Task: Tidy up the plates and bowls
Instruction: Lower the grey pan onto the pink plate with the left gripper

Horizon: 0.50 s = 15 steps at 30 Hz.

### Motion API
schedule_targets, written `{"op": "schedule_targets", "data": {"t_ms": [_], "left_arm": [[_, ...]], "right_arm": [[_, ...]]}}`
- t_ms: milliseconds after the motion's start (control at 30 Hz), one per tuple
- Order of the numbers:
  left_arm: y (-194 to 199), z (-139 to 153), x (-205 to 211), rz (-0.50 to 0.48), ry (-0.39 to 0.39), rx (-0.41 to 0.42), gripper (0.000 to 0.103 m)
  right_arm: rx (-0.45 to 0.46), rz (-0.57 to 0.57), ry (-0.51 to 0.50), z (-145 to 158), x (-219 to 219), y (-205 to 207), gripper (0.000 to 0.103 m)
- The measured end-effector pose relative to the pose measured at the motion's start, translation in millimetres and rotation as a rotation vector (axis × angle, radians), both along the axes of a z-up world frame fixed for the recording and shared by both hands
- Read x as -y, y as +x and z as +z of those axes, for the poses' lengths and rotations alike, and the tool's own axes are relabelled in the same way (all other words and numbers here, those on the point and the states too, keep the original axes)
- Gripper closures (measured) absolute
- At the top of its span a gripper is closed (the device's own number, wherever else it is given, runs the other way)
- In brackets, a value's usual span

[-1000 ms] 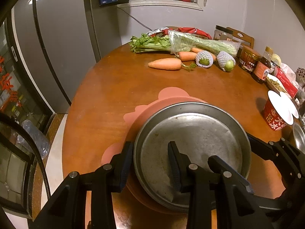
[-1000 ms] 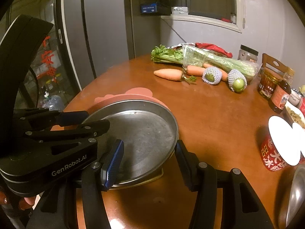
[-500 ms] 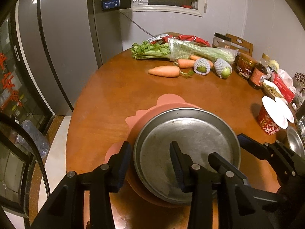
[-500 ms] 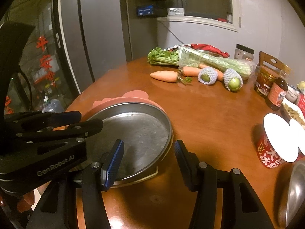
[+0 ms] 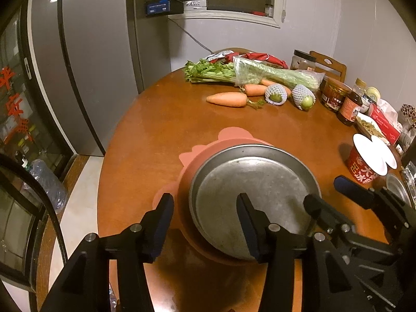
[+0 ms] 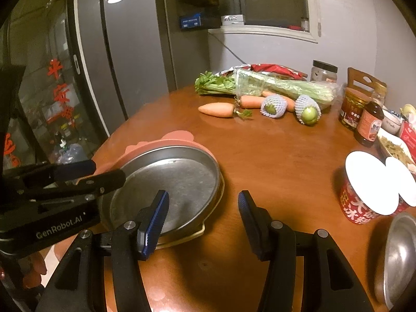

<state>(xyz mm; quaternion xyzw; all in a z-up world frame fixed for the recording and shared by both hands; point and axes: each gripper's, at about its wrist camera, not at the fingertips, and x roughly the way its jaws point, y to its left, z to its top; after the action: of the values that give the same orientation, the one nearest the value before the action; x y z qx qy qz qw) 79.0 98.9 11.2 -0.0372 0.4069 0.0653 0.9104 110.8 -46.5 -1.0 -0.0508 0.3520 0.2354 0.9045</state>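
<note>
Round wooden table (image 5: 161, 135) beside a grey fridge: straight ahead of my left gripper (image 5: 205, 223) a steel plate (image 5: 254, 195) rests on a pink mat (image 5: 197, 156). Its jaws have just been opening and now straddle the plate's near rim without pressing it. My right gripper (image 6: 202, 215), to the plate's right, stands parted and empty, its left finger over the plate's edge. Carrots (image 5: 227, 99) and celery (image 5: 260, 74) lie far beyond both grippers.

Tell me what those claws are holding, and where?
Nothing is held. The left gripper, jaws just opening, straddles the metal plate at its rim without pressing; the right gripper is empty.
</note>
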Motion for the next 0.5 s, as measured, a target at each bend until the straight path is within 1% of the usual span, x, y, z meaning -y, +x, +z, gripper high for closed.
{"op": "schedule_targets", "data": {"t_ms": [133, 267, 300, 333, 367, 400, 500], "left_arm": [[-3.3, 0.7, 3.0, 0.005, 0.005, 0.001, 0.052], [-7.3, -1.5, -5.6, 0.042, -0.021, -0.004, 0.051], [-9.1, -2.4, -9.2, 0.052, -0.03, -0.005, 0.049], [-10.0, -3.6, -12.7, 0.06, -0.036, -0.009, 0.043], [-10.5, -5.2, -16.5, 0.075, -0.042, -0.014, 0.041], [-10.4, -6.8, -21.1, 0.092, -0.048, -0.02, 0.039], [-8.0, -9.6, -34.7, 0.118, -0.097, -0.026, 0.039]], "right_arm": [[0.012, -0.012, 0.004, 5.5, 8.8, -4.5, 0.045], [0.01, -0.016, 0.014, 6.9, 15.1, -5.9, 0.044], [0.008, -0.018, 0.011, 6.0, 15.9, -5.4, 0.044], [0.004, -0.02, 0.01, 4.9, 16.6, -4.8, 0.044], [-0.003, -0.022, 0.012, 3.4, 17.3, -3.5, 0.044], [-0.014, -0.021, 0.014, 1.3, 17.5, -1.7, 0.044], [-0.044, -0.02, 0.023, -4.4, 16.2, 2.3, 0.044]]}}
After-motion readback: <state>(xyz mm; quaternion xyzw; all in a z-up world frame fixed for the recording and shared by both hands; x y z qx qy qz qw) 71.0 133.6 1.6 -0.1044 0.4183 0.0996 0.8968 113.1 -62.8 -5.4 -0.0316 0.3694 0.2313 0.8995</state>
